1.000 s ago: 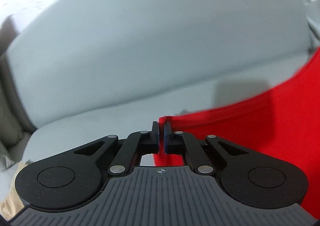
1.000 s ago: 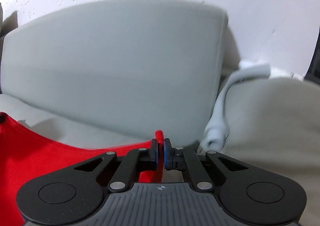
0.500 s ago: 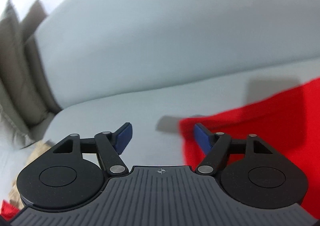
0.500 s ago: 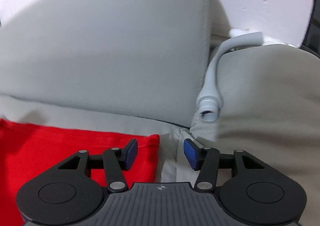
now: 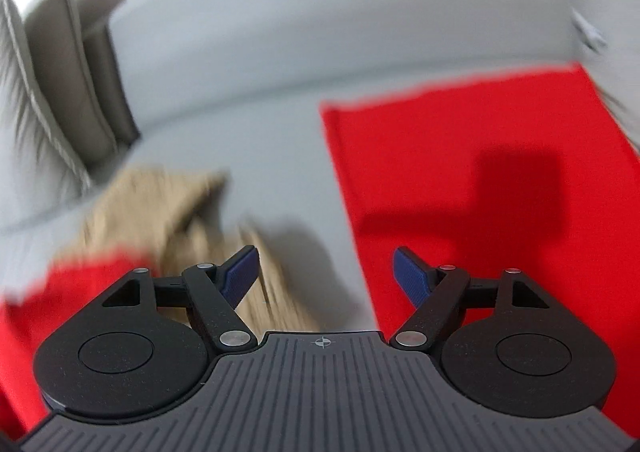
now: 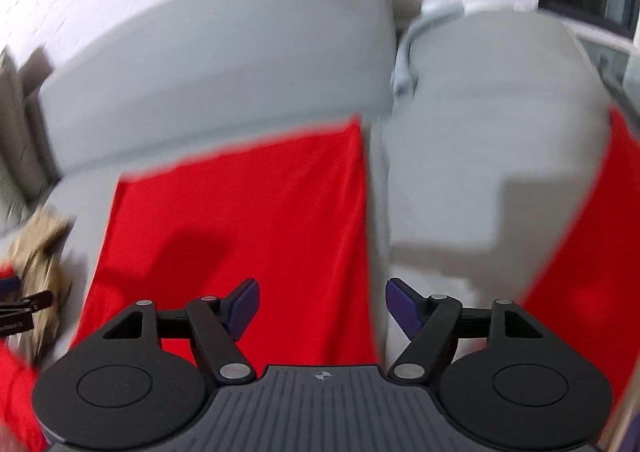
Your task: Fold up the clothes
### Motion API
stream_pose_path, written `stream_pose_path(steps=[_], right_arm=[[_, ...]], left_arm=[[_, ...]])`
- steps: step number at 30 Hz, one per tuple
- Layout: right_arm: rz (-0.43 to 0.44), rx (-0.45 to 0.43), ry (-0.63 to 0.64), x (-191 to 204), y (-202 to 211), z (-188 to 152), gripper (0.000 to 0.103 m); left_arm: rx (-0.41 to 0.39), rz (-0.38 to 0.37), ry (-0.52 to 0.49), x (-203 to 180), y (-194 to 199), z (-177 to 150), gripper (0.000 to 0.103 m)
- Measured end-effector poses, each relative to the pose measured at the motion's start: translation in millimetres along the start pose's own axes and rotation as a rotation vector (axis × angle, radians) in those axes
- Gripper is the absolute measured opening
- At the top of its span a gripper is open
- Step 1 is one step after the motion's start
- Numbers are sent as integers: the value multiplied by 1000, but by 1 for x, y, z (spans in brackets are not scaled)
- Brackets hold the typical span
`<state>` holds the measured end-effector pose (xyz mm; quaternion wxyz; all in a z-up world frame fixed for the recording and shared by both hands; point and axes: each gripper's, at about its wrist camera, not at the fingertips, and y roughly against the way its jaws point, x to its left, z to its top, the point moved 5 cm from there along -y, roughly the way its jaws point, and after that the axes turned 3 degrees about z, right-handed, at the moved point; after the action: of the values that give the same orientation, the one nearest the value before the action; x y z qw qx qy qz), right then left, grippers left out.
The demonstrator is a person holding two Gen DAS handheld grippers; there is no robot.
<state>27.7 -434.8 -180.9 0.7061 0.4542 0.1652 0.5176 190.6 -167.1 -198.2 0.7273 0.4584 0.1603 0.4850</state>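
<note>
A red garment (image 5: 460,156) lies flat on the grey sofa seat (image 5: 272,140); in the right wrist view the same red garment (image 6: 248,220) runs from the backrest toward me. My left gripper (image 5: 324,276) hovers above the garment's left edge, its jaws opening with nothing between them. Over the garment's right edge hangs my right gripper (image 6: 322,308), jaws opening too, empty. More red cloth (image 5: 48,304) shows at the lower left, and a red sleeve (image 6: 580,252) drapes over the right armrest.
A crumpled tan garment (image 5: 168,208) lies left of the red one. Brown cushions (image 5: 76,76) lean at the sofa's left end. A padded armrest (image 6: 492,124) with a pale hose (image 6: 408,52) behind it bounds the right side. The backrest (image 6: 224,52) stands behind.
Both grippers let go of the red garment's corners, opened wide and pulled back and up from the backrest. The garment now lies spread on the seat.
</note>
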Motion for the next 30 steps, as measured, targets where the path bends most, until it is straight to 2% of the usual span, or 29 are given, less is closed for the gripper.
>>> stream_pose_path(steps=[2,4,8,12,15,17,18,19,20,22,25,27,30], right_arm=[[17,55,28,7,6,-31,73],[12,70,51,10,12,-54,75],[0,103,24,19,28,-101,77],[-14,101,-15,22,31,-121,78],[-24,106,-30,24,31,-128,76],[-40,113,-9,26,29,-127,68],[-47,111,5,27,29,-126,57],[-52,104,23,29,30,-122,39],[-56,95,36,32,30,-119,30],[-67,79,61,37,28,-113,7],[-76,60,117,50,24,-107,5],[-68,64,143,57,19,-108,5],[-63,106,152,59,6,-121,6]], left_arm=[[5,-29,3,-9,20,-33,79],[-4,-41,5,-17,41,-57,79],[-18,-74,87,-23,83,-105,79],[-11,-100,66,-34,99,-127,79],[-21,-82,40,-44,110,-131,79],[-36,-76,45,-45,112,-123,79],[-41,-78,49,-46,113,-120,79],[-45,-79,50,-47,113,-117,77],[-48,-80,49,-49,111,-113,75],[-35,-77,51,-54,106,-108,56],[-18,-71,53,-63,98,-106,41],[-17,-75,30,-72,94,-110,34],[48,-108,-29,-86,79,-125,34]])
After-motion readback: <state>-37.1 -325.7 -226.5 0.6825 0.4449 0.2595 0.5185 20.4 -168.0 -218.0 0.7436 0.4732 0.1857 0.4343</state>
